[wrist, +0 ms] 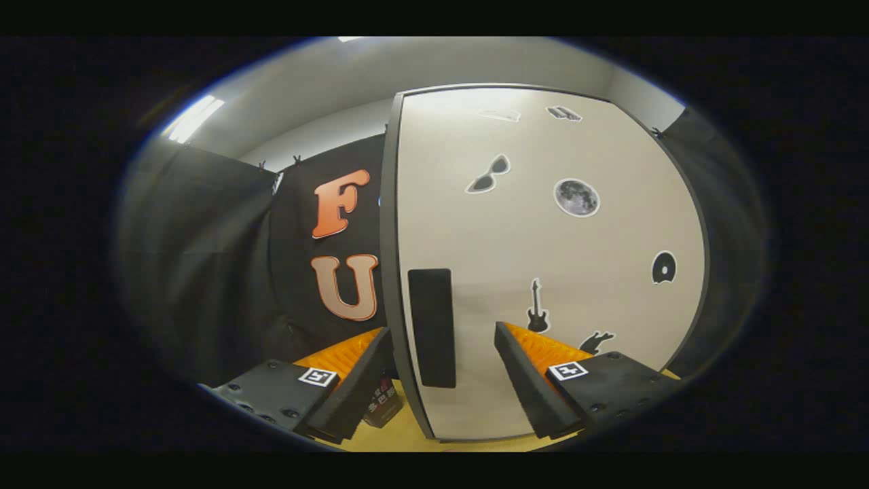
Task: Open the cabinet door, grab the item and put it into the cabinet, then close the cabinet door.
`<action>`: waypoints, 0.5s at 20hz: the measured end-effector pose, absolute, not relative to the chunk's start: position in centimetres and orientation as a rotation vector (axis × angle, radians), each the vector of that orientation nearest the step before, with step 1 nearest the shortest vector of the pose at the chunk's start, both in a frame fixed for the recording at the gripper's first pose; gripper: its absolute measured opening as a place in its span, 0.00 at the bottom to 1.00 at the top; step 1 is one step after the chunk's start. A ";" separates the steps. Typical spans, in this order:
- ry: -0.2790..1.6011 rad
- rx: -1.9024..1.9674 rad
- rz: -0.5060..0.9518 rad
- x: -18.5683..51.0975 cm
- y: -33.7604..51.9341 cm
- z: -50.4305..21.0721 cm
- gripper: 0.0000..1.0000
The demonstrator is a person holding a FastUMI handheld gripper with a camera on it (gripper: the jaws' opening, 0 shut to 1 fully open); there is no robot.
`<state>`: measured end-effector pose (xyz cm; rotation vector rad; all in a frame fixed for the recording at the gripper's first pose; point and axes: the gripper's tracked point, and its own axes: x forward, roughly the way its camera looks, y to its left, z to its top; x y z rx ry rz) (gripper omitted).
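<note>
The gripper (442, 346) has its two fingers spread wide, holding nothing. Between them, just ahead, stands one dark handle (432, 327) at the left edge of the one pale cabinet door (516, 251), which is closed, so the inside is hidden. The door carries seven dark stickers, a guitar (537, 309) and a moon (576, 197) among them. A small dark box (381, 401) sits on the yellow table (400, 435) by the left finger, left of the door.

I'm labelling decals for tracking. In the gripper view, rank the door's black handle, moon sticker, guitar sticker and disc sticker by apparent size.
Largest to smallest:
1. black handle, lying between the open gripper fingers
2. moon sticker
3. guitar sticker
4. disc sticker
Guitar and disc look close; fisheye distortion makes that pair unsure.
</note>
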<state>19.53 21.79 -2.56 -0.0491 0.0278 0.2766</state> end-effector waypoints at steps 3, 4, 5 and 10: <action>0.020 -0.100 0.225 20.9 21.8 -3.4 0.97; -0.009 -0.119 0.225 20.8 22.3 -3.0 0.95; -0.036 -0.144 0.213 21.0 22.4 -2.6 0.95; -0.048 -0.174 0.169 21.1 22.0 -2.7 0.94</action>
